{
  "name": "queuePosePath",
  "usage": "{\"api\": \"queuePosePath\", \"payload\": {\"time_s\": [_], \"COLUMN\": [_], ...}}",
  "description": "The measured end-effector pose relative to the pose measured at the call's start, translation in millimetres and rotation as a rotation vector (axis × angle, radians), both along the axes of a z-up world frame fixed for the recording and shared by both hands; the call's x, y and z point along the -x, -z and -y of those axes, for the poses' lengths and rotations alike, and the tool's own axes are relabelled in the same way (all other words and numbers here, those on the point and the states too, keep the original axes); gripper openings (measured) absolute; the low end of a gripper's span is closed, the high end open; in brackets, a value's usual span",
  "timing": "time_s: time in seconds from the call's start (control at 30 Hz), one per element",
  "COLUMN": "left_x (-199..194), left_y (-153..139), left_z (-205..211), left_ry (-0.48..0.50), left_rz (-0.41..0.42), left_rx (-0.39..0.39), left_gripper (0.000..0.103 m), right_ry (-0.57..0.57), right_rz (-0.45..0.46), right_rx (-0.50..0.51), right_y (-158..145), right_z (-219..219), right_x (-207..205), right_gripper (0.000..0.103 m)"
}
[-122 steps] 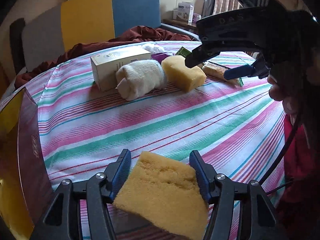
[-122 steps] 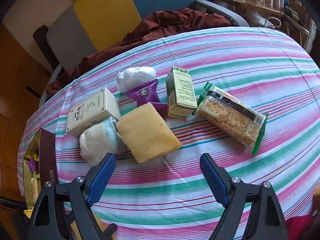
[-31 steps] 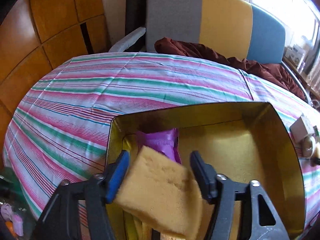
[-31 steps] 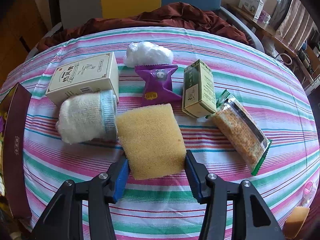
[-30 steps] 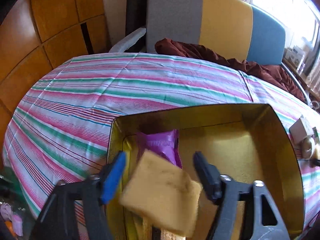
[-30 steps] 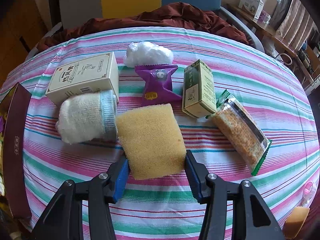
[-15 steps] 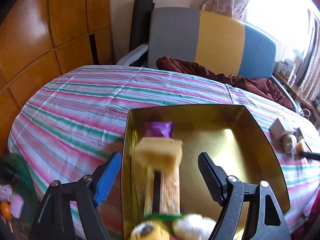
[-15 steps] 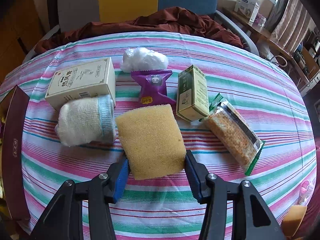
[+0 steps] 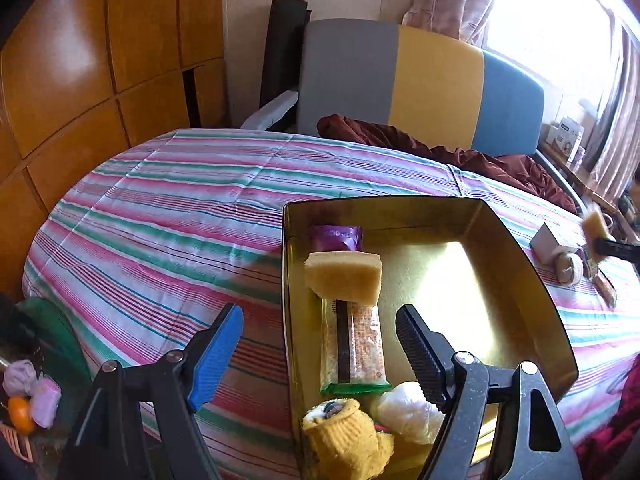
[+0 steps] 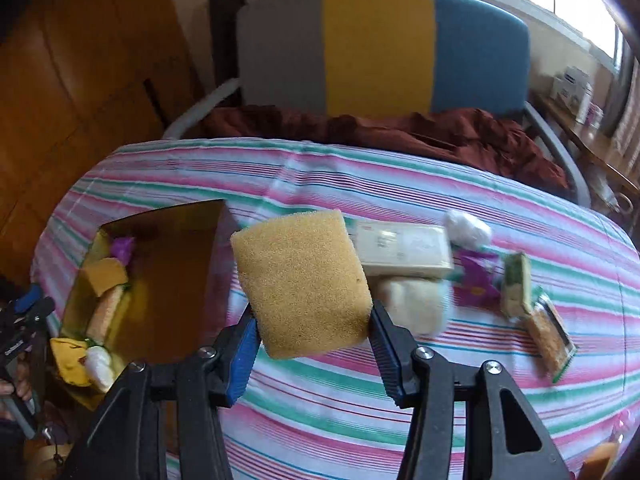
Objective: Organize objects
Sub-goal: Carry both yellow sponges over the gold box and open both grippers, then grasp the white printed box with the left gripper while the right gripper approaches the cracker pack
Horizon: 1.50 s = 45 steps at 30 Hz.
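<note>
So my right tongs (image 10: pixel 312 344) grip a sponge (image 10: pixel 302 284), left tongs (image 9: pixel 320 348) open and empty. Box (image 9: pixel 520 280) holds several things. Boxes and snacks wait on the table (image 10: pixel 440 400).

A round table (image 10: pixel 360 408) under a striped cloth carries a gold box (image 9: pixel 516 264) at its left and, to the right, a cream carton (image 10: pixel 404 250), white roll (image 10: pixel 416 304), purple packet (image 10: pixel 476 276), green carton (image 10: pixel 516 284) and cracker pack (image 10: pixel 550 338).

Two sponges (image 10: pixel 302 284) (image 10: pixel 105 275), two cracker packs (image 9: pixel 352 344) (image 10: pixel 550 336), three boxes (image 10: pixel 404 254) (image 10: pixel 516 290) (image 9: pixel 516 264).
</note>
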<state>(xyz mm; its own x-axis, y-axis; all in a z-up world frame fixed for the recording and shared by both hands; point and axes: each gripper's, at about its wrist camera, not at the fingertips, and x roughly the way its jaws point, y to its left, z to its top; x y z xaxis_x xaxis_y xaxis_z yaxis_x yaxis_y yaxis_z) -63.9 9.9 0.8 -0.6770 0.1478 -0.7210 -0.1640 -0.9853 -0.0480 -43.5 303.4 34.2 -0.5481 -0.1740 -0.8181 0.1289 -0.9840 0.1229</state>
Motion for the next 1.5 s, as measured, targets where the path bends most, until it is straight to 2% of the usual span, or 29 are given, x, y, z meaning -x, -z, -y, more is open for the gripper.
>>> {"api": "queuePosePath", "payload": {"time_s": [0.17,0.37,0.47,0.6,0.67,0.7,0.9,1.1,1.3,1.5], "left_x": [-3,-3,-2,-2,-1,-1,-6,-13,-17,-19], "left_y": [1,10,12,14,16,17,17,12,5,-6], "left_z": [7,20,26,31,32,33,24,6,-22,-61], "left_ry": [0.011,-0.023,-0.049,-0.064,-0.065,-0.066,-0.046,-0.004,0.047,0.145], "left_rz": [0.006,0.023,0.014,0.005,0.011,0.011,-0.012,-0.023,-0.033,-0.054], "left_rx": [-0.004,-0.058,-0.078,-0.080,-0.084,-0.084,-0.050,-0.047,-0.044,-0.010], "left_gripper": [0.079,0.079,0.079,0.081,0.081,0.081,0.081,0.082,0.084,0.087], "right_ry": [-0.133,-0.097,-0.073,-0.081,-0.083,-0.088,-0.105,-0.078,0.026,0.220], "right_rz": [0.085,0.222,0.247,0.287,0.275,0.265,0.188,0.092,0.008,0.004], "right_rx": [0.032,0.064,0.086,0.235,0.253,0.258,0.262,0.239,0.219,0.144], "right_y": [27,77,91,104,105,104,80,50,29,27], "right_z": [88,145,163,171,172,170,143,89,10,-86], "right_x": [39,91,110,119,118,116,88,54,32,19], "right_gripper": [0.052,0.052,0.053,0.061,0.075,0.076,0.077,0.079,0.083,0.084]}}
